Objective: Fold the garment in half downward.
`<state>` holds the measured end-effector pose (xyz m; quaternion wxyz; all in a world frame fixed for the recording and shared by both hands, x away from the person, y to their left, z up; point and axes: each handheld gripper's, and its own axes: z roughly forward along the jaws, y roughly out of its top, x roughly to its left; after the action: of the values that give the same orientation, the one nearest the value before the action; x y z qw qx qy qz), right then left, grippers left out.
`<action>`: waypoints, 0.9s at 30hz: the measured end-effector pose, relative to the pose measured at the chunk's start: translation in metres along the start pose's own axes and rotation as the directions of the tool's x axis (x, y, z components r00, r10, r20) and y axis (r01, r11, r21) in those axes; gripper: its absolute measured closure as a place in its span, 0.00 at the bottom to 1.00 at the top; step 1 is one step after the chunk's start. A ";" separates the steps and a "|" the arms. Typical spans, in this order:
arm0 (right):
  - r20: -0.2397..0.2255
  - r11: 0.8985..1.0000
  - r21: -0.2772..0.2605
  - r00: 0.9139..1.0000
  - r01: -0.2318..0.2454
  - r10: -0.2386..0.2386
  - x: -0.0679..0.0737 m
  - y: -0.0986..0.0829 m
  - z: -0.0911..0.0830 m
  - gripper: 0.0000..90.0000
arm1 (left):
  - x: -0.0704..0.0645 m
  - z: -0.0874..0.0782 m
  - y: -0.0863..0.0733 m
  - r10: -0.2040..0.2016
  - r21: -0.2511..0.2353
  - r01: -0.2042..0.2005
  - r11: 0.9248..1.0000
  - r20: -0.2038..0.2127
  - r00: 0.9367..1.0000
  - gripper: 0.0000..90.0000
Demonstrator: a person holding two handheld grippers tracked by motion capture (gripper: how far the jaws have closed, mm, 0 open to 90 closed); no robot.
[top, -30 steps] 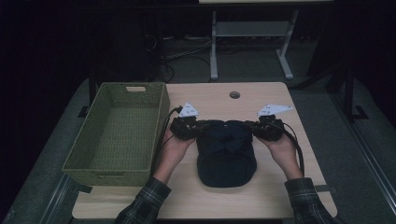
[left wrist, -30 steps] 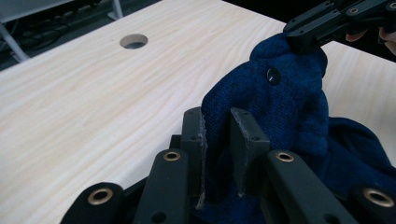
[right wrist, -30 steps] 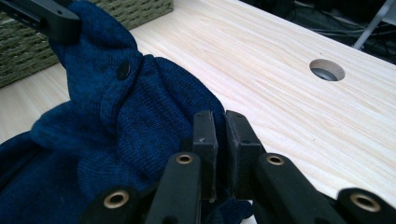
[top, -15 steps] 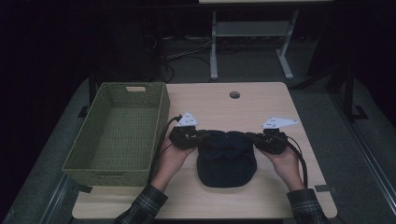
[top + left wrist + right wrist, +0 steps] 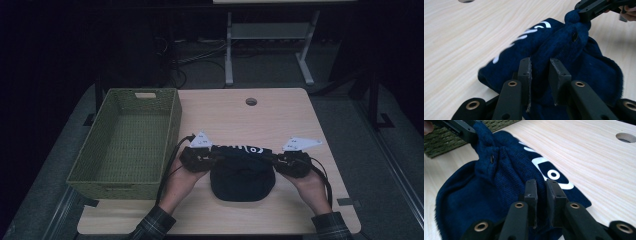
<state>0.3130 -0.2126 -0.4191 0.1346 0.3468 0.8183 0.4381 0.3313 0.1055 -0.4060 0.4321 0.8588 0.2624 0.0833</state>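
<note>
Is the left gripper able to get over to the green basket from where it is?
Probably yes. The left gripper sits right beside the green basket, with bare table between them. But its jaws are shut on the blue towel, which the right gripper also holds, so the towel would have to come along.

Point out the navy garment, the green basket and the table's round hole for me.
navy garment [image 5: 242, 177], high view, its dark middle.
green basket [image 5: 173, 117], high view, right wall.
round hole [image 5: 251, 101], high view, its centre.

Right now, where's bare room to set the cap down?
The basket is empty. Bare table runs from the cap back to the hole. It is crowded at the cap, pinched between the left claw and right claw.
</note>
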 end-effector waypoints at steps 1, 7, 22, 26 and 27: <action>-0.004 1.000 0.005 1.000 0.000 0.000 0.001 -0.003 -0.001 0.87 | -0.001 -0.001 -0.002 -0.002 0.001 0.002 1.000 0.005 1.000 0.80; -0.013 1.000 0.013 1.000 0.007 -0.007 0.008 -0.012 -0.007 0.85 | -0.010 -0.004 -0.009 -0.001 0.000 0.001 1.000 0.019 1.000 0.80; -0.043 0.999 -0.042 0.999 -0.003 0.001 0.018 0.000 -0.033 0.65 | -0.018 -0.033 0.010 0.023 -0.066 -0.020 0.998 0.032 0.999 0.67; -0.041 0.998 -0.055 0.999 -0.020 0.018 0.010 0.010 -0.038 0.69 | -0.012 -0.036 0.021 0.027 -0.089 -0.025 0.996 0.025 0.999 0.72; -0.038 0.998 -0.051 0.999 -0.025 0.023 0.007 0.012 -0.038 0.71 | -0.011 -0.035 0.023 0.031 -0.088 -0.029 0.996 0.023 0.999 0.75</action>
<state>0.2936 -0.2266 -0.3869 0.1227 0.3448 0.8049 0.4671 0.3179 0.1132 -0.3657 0.4713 0.8438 0.2403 0.0908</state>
